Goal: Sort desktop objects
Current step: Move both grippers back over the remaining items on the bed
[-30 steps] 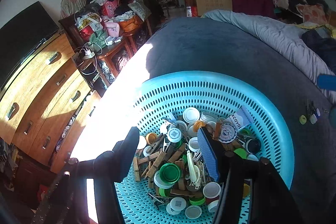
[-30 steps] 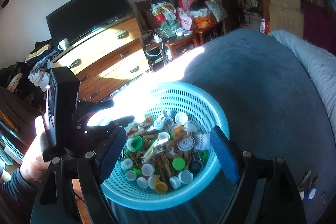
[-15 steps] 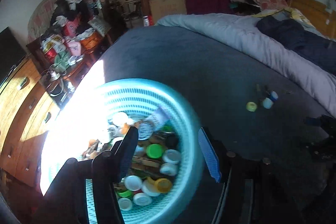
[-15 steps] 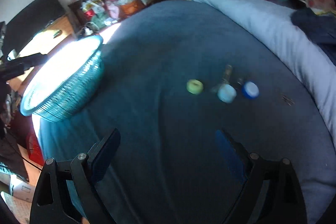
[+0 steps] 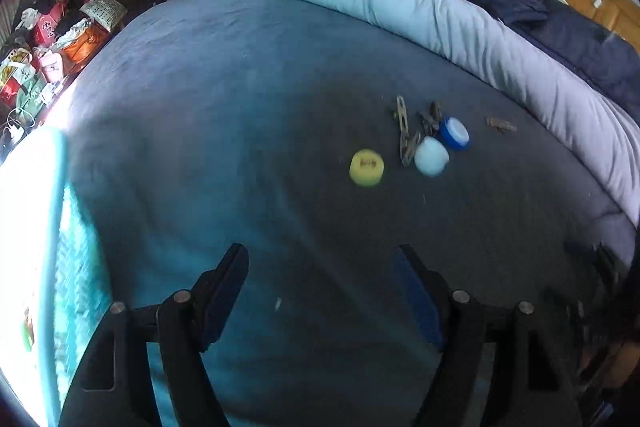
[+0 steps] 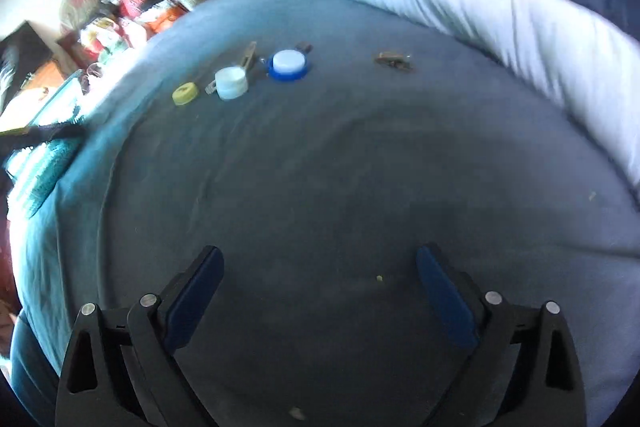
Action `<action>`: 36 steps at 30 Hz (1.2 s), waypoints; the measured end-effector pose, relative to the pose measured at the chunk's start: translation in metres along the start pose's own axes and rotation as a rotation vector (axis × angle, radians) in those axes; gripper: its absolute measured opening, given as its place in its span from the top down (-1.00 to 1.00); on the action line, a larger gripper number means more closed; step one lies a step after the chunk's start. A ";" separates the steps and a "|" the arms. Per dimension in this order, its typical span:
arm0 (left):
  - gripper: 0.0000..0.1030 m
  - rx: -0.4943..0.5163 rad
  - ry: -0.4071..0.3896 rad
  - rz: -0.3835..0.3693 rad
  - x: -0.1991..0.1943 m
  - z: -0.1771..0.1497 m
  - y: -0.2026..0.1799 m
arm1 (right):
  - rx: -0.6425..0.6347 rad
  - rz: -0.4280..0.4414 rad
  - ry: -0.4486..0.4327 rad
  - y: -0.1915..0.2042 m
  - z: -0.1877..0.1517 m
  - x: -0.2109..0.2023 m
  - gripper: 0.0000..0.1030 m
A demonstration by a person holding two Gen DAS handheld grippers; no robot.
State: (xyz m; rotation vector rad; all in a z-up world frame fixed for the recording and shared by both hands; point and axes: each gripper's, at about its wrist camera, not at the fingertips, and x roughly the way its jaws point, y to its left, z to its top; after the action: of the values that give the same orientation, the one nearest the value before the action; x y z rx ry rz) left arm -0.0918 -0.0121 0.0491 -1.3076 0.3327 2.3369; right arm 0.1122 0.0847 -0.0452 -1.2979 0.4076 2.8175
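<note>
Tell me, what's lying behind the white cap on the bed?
A wooden clothespin and a blue cap sit just behind the white cap; anything beneath it stays hidden.

Three caps (image 5: pixel 430 155) in a row on the bed (image 5: pixel 240 107), clothespin (image 5: pixel 403 131) behind them, another clothespin (image 5: pixel 501 125) apart to the right, basket (image 5: pixel 76 267) at the bed's left edge, rolled duvet (image 5: pixel 440 19) behind.

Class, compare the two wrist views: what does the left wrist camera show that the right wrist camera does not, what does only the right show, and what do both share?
Only the left wrist view shows the left gripper, open and empty. Only the right wrist view shows the right gripper, wide open and empty. Both show the yellow cap, the white cap, the blue cap, wooden clothespins, the teal basket at the left edge and the pale duvet.
</note>
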 end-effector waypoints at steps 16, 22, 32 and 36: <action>-0.49 0.180 0.118 0.068 0.154 0.168 -0.117 | 0.123 0.185 -0.070 -0.025 0.000 -0.006 -1.00; -0.49 0.184 0.153 0.117 0.174 0.153 -0.122 | 0.149 0.224 -0.086 -0.028 0.002 -0.008 -1.00; -0.15 0.116 0.090 -0.122 0.035 0.023 -0.069 | 0.167 0.249 -0.098 -0.030 0.002 -0.010 -1.00; -0.15 0.068 0.097 -0.091 0.034 -0.001 -0.055 | 0.167 0.244 -0.090 -0.030 0.003 -0.009 -1.00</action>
State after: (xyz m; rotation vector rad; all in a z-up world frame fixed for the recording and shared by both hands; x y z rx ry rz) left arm -0.0800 0.0446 0.0200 -1.3768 0.3714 2.1738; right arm 0.1193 0.1150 -0.0428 -1.1567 0.8303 2.9409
